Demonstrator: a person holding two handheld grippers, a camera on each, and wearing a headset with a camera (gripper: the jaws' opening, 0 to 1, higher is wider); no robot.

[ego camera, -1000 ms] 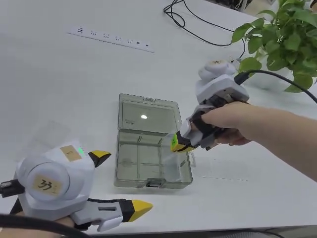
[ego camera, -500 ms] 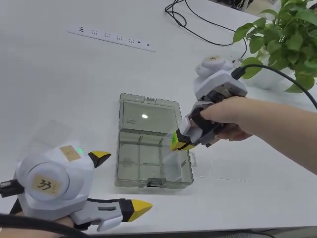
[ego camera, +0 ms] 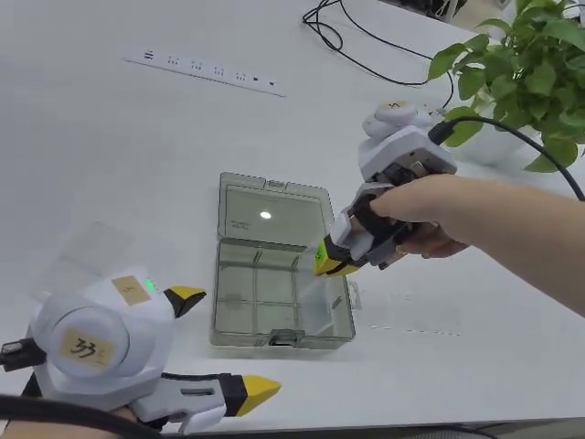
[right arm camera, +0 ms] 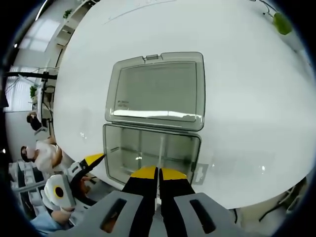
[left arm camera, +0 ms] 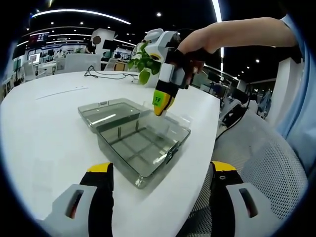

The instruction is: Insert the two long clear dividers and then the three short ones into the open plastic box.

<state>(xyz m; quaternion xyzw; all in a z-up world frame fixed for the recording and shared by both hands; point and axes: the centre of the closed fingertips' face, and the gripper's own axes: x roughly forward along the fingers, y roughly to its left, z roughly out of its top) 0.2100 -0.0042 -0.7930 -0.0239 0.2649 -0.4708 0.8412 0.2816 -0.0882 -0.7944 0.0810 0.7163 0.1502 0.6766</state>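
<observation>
The open smoky plastic box (ego camera: 277,291) lies on the white table with its lid (ego camera: 272,212) folded flat behind it. Clear dividers stand in it as a grid. My right gripper (ego camera: 332,263) hangs over the box's right part, shut on a short clear divider (right arm camera: 160,147) that I see edge-on, its lower end reaching into the box (right arm camera: 148,148). My left gripper (ego camera: 222,344) is open and holds nothing, near the table's front edge to the left of the box. In the left gripper view the box (left arm camera: 140,143) lies ahead of the open jaws, with the right gripper (left arm camera: 161,101) above it.
A faint clear sheet (ego camera: 91,249) lies left of the box and another clear piece (ego camera: 411,315) to its right. A white power strip (ego camera: 206,71) lies at the back. Black cables (ego camera: 366,41) run toward a potted plant (ego camera: 530,73) at the right.
The right gripper has shifted only slightly over the box's right part, still holding the divider. The left gripper has sunk a little toward the near edge.
</observation>
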